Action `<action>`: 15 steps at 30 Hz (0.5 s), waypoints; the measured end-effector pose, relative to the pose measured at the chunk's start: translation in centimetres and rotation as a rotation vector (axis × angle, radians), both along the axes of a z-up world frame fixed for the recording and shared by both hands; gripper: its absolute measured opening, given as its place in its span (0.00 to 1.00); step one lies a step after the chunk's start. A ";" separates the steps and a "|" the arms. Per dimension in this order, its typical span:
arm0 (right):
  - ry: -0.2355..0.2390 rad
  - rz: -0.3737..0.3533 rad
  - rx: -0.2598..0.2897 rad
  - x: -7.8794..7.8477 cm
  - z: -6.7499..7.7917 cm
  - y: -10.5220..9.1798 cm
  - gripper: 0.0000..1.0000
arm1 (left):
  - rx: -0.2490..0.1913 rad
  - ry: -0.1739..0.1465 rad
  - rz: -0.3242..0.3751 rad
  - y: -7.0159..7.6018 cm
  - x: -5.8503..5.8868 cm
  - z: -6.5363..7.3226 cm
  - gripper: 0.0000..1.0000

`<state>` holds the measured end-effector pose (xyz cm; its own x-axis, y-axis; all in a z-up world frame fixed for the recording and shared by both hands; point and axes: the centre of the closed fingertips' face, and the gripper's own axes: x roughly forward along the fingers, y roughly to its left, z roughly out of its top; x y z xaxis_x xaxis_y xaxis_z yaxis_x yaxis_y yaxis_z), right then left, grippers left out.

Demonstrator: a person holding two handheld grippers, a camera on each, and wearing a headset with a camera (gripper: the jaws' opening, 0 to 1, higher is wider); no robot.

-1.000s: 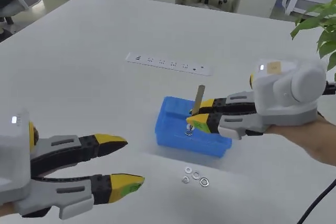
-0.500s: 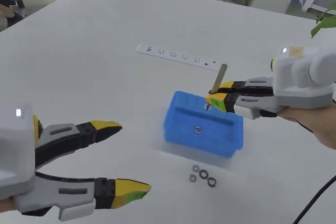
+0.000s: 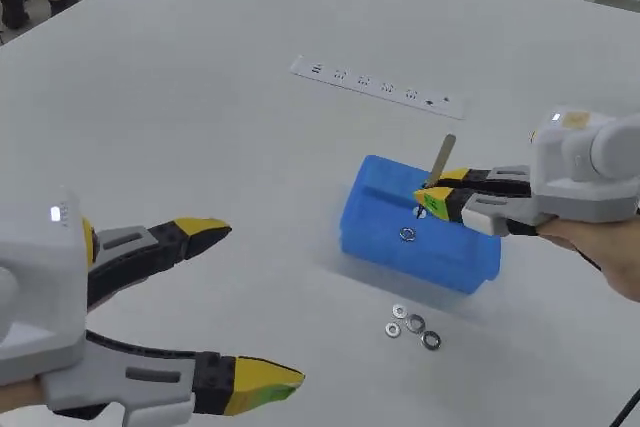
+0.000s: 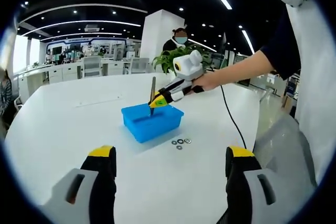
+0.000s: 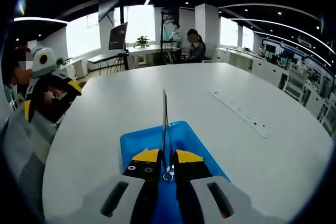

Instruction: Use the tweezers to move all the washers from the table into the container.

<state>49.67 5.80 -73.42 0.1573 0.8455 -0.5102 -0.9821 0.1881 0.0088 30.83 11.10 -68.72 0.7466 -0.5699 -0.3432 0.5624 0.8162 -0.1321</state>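
A blue container point(image 3: 420, 262) stands mid-table with one washer point(image 3: 406, 235) lying inside it. Several loose washers point(image 3: 414, 325) sit on the table just in front of it. My right gripper point(image 3: 435, 203) hovers over the container's right part, shut on the tweezers point(image 3: 444, 157), whose long end sticks up. In the right gripper view the tweezers point(image 5: 165, 121) rise between the shut jaws above the container point(image 5: 136, 142). My left gripper point(image 3: 240, 307) is open with nothing in it, well to the left. From the left gripper view I see the container point(image 4: 149, 129), the washers point(image 4: 180, 142) and the right gripper point(image 4: 160, 99).
A white power strip point(image 3: 380, 87) lies beyond the container, also seen as the power strip point(image 5: 241, 113) in the right gripper view. A potted plant point(image 4: 168, 60) and office chairs stand past the table. People sit at far desks.
The washer that hung at the tweezers' lower tip a second ago now lies in the container. The right gripper has risen slightly toward the container's right side. The head camera shifted.
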 end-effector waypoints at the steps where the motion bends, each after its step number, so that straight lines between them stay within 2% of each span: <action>1: 0.005 -0.003 0.002 0.0 -0.3 0.1 0.10 | -0.002 0.001 0.003 0.0 0.1 0.0 0.93; 8: -0.004 -0.010 -0.034 0.0 -2.0 0.0 0.11 | 0.006 -0.001 0.042 0.8 0.5 0.2 0.99; 15: 0.015 -0.028 -0.024 0.1 -2.4 -0.1 0.11 | -0.015 0.008 0.060 1.1 0.1 0.1 0.99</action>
<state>49.80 5.70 -75.79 0.1731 0.8282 -0.5331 -0.9762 0.2161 0.0187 30.89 12.25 -68.57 0.7768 -0.5294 -0.3411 0.5114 0.8463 -0.1488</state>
